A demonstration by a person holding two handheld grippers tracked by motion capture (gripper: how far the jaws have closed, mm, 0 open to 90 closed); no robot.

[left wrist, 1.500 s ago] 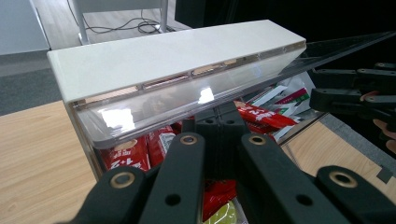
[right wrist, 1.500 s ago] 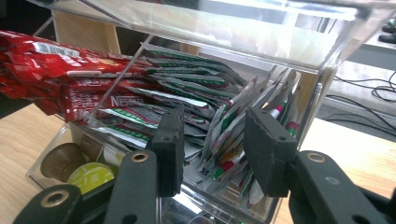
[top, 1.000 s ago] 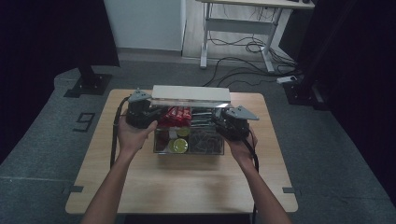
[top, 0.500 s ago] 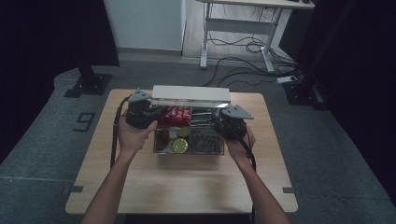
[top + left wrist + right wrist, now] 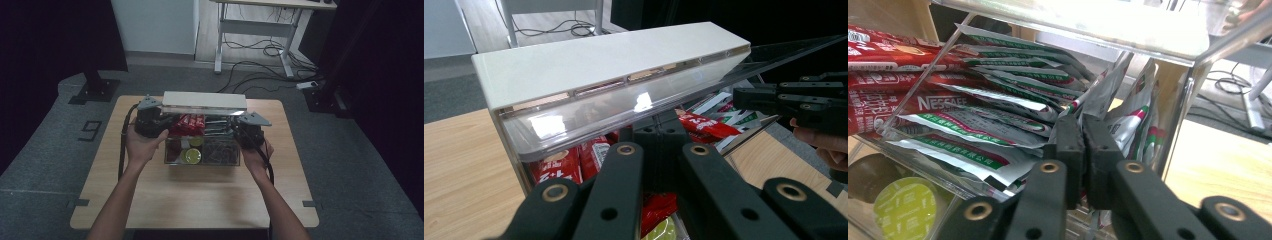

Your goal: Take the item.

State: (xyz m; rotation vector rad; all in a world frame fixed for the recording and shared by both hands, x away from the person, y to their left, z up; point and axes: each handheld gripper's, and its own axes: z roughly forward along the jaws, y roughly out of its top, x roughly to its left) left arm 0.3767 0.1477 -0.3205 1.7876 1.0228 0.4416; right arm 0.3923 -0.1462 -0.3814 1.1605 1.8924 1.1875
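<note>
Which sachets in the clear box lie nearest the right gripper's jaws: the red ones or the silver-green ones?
The silver-green sachets: the right gripper points straight at them, while the red sachets lie further off to the side.

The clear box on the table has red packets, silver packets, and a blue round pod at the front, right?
Not quite: the round pod is green, not blue. The right gripper view shows its lime-green lid at the front of the clear box, and the high view shows it too. The red packets and silver packets are there as you said.
</note>
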